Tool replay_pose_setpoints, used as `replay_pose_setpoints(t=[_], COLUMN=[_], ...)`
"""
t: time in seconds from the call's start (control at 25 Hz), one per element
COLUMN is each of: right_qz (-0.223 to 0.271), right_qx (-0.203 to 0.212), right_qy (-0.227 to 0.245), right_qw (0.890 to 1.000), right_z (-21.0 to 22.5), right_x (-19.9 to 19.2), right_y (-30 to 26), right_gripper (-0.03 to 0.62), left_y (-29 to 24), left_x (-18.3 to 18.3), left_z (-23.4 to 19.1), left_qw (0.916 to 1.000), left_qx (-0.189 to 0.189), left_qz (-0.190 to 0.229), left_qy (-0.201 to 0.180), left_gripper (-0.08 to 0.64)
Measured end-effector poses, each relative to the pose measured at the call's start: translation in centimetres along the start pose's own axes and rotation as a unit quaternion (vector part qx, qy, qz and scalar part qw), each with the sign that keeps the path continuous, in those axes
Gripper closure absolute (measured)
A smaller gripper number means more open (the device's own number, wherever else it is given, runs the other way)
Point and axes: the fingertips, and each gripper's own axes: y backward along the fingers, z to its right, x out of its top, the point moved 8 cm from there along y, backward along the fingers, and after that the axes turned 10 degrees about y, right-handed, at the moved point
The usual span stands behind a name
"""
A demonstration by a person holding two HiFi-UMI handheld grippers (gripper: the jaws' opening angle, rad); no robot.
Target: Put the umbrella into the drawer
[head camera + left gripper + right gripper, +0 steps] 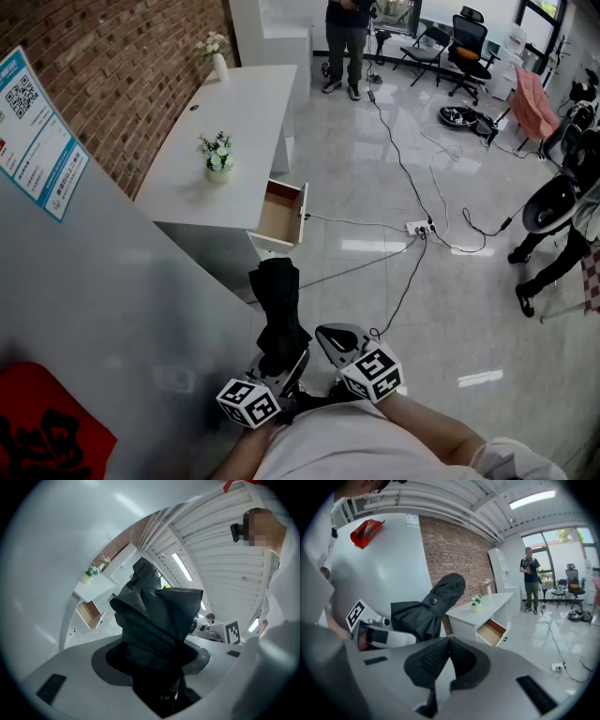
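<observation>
A folded black umbrella stands up out of my left gripper, which is shut on its lower end. In the left gripper view the umbrella fills the space between the jaws of the left gripper. My right gripper is beside it on the right, shut with nothing in it; its jaws meet at the tips in the right gripper view, where the umbrella shows to the left. The open drawer sticks out of the white desk ahead; its wooden inside looks empty.
A small potted plant and a vase stand on the desk. A grey partition is close on my left. Cables and a power strip cross the tiled floor. A person and office chairs are far back.
</observation>
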Motion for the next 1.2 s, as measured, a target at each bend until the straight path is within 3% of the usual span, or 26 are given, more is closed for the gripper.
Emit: replay_pose_setpoints(t=[1.2], right_qz=[0.010], right_qx=[-0.010], right_qy=[-0.031], right_qw=[0.999], right_z=[2.6], right_x=[-1.7], right_y=[2.6], right_gripper=[0.576], left_y=[-2.8], left_x=[-1.3], left_z=[0.8], left_qw=[0.9999], left_qx=[0.010], left_qz=[-0.002], left_qy=[0.010], left_gripper=[0.318])
